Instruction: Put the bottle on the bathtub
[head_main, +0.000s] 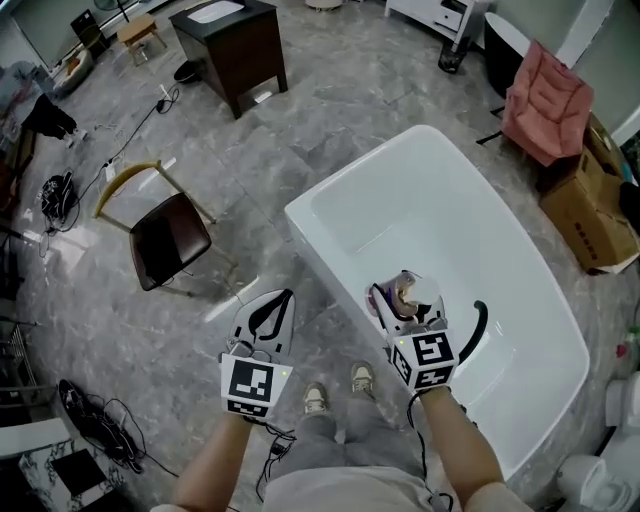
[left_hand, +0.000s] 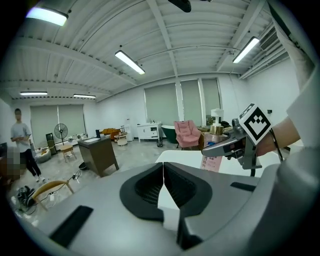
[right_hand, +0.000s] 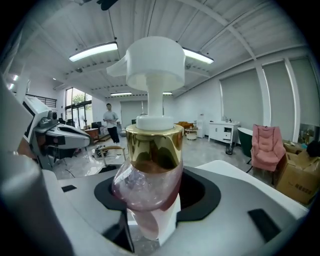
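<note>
Right tool (head_main: 405, 300): jaws clamped on the bottle (right_hand: 150, 165), gripping low on its clear pinkish body. Gold collar and white pump head stand above the jaws, and the bottle reads upright in the right gripper view. In the head view it sits over the bathtub (head_main: 305, 222), just inside the near rim and not yet on it.

Left tool (head_main: 268, 318): jaws together, nothing between them. It is held over the floor (head_main: 330, 90) beside the tub's near corner, apart from the bottle.

Step in hand, as judged: carry the bottle to the rim and set it down.
- Pick a flat stretch of rim; the edge looks smooth and glossy, so the base may slide.
- Keep the bottle vertical and land the whole base, not an edge.
- The tall pump likely makes it top-heavy; open the jaws only once it rests steady.
- Draw the tool straight back so a pad does not drag the body over.
- Keep the left tool clear.

Surface: white tub, empty inside apart from a dark fitting near the right tool.

Room: grey marbled floor, a chair (head_main: 170, 238) to the left, a dark cabinet (head_main: 232, 45) beyond, a pink armchair (head_main: 545, 100) and a box (head_main: 590, 205) at right, cables (head_main: 95, 425) near left. A person (left_hand: 22, 145) stands far off.
</note>
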